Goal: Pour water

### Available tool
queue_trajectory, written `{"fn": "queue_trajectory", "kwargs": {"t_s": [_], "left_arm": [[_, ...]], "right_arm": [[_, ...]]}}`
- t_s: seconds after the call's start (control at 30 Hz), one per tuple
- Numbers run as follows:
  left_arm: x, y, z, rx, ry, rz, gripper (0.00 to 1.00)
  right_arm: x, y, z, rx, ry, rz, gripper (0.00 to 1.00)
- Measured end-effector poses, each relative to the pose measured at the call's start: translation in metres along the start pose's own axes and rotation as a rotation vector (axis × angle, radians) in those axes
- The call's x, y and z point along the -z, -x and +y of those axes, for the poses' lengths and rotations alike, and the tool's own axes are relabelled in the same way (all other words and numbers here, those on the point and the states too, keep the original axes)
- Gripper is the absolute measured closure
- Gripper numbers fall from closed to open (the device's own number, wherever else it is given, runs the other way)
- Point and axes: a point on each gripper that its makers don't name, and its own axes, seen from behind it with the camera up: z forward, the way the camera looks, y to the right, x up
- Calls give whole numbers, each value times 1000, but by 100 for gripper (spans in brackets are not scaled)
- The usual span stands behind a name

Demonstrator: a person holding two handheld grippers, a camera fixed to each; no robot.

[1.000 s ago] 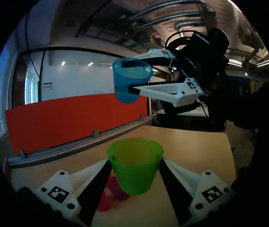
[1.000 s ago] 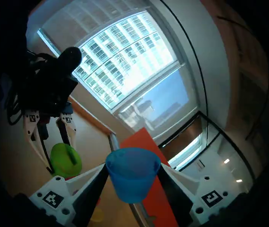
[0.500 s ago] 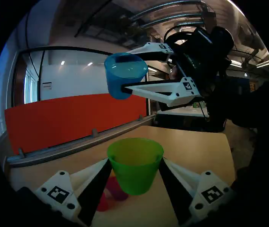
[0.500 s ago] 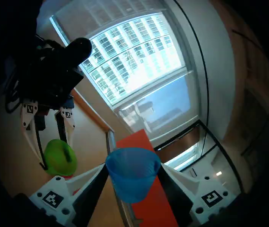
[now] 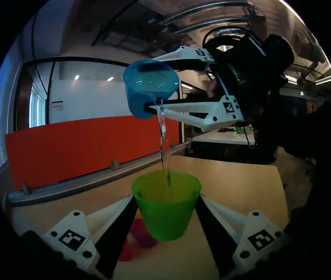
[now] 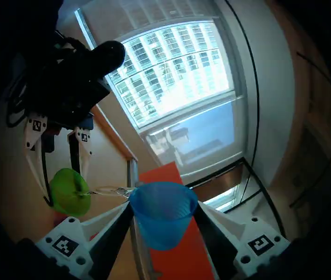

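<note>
Left gripper (image 5: pixel 165 198): its two fingers are partway open and press on the green cup (image 5: pixel 166 205) from both sides, so it has hold of it.
Green cup: it sits upright between the left gripper's fingertips, low and right in front of it. In the right gripper view it is off to the left, lower than the blue cup (image 5: pixel 149 93), and looks tipped on its side.
Right gripper (image 6: pixel 163 205): its fingers are partway open too, and both press on the blue cup. In the left gripper view it hangs up high, ahead of the left gripper, with its white fingers pointing left.
Blue cup: it is tipped over with its rim leaning down, right above the green cup.
Water (image 5: pixel 162 135): a thin wobbly stream runs from the blue cup's lip straight down into the green cup. In the right gripper view it goes sideways to the left, from cup to cup.
Table (image 5: pixel 244 182): light brown, under and ahead of the left gripper. I cannot tell if the green cup touches it.
Red things (image 5: pixel 137 235): small and blurry, on the table under the left gripper's left finger, partly hidden by the green cup.
Orange wall (image 5: pixel 81 147): past the table's far edge, ahead and to the left of the left gripper.
Window (image 6: pixel 179 70): big and bright, far ahead of the right gripper, above the blue cup.
</note>
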Motion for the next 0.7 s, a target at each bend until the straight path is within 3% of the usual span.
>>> {"fn": "queue_trajectory", "kwargs": {"t_s": [0.7], "left_arm": [[-2,-1,0,-7,3,-3,16]], "right_arm": [[-2,-1,4,70,14,-2,10]]}}
